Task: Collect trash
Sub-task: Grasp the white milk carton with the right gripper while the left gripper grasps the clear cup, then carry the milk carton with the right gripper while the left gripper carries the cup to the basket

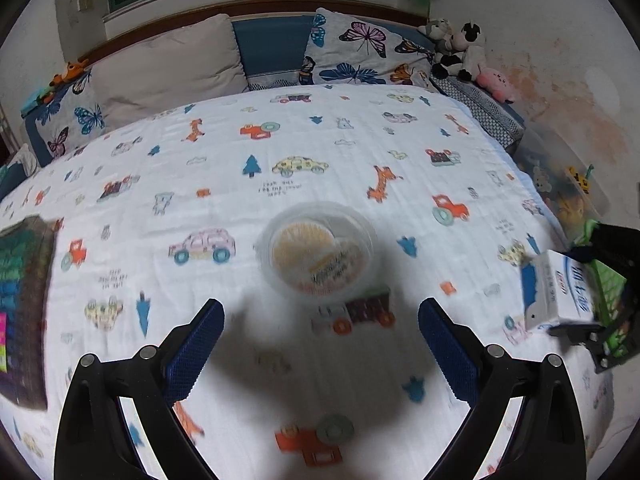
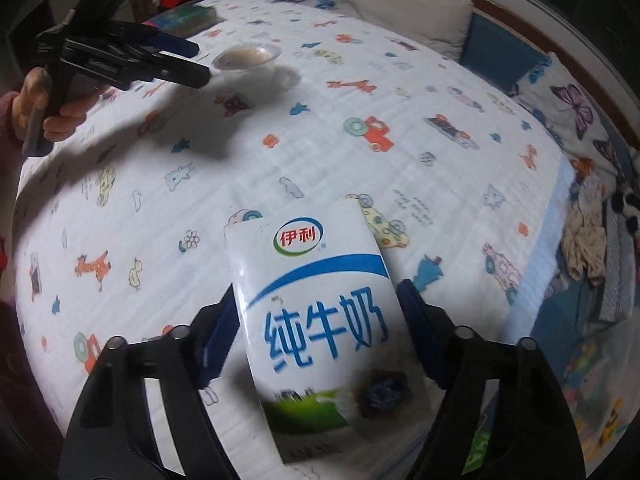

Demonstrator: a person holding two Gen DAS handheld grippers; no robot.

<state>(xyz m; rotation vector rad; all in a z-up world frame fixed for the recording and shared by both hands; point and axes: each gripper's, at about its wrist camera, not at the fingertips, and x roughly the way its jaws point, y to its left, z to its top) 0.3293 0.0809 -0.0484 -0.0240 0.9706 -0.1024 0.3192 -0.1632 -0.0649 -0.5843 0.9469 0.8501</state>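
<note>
**A:** Right tongs have the milk carton pinched between both pads, dead centre in the lower half of the right wrist view, its long axis running straight out along the fingers.

**B:** And from the left wrist view the same carton sits at the right edge of the frame, held above the bed. So that one looks collected. What's left?

**A:** The plastic cup, just above the middle of the left view. It rests on the bed's patterned sheet, mouth up, a round rim with no long axis to line up with.

**B:** Left tongs are spread wide and empty, with the cup lying straight ahead, just beyond the tips and centred on the gap.

**A:** In the right view the cup is at upper left, the left tongs right beside it, the right pair well apart from it.

**B:** So the left hand is nearer by far. My guess: ease forward, straddle the cup's wall, close gently. Thin plastic may buckle or tip.
</note>
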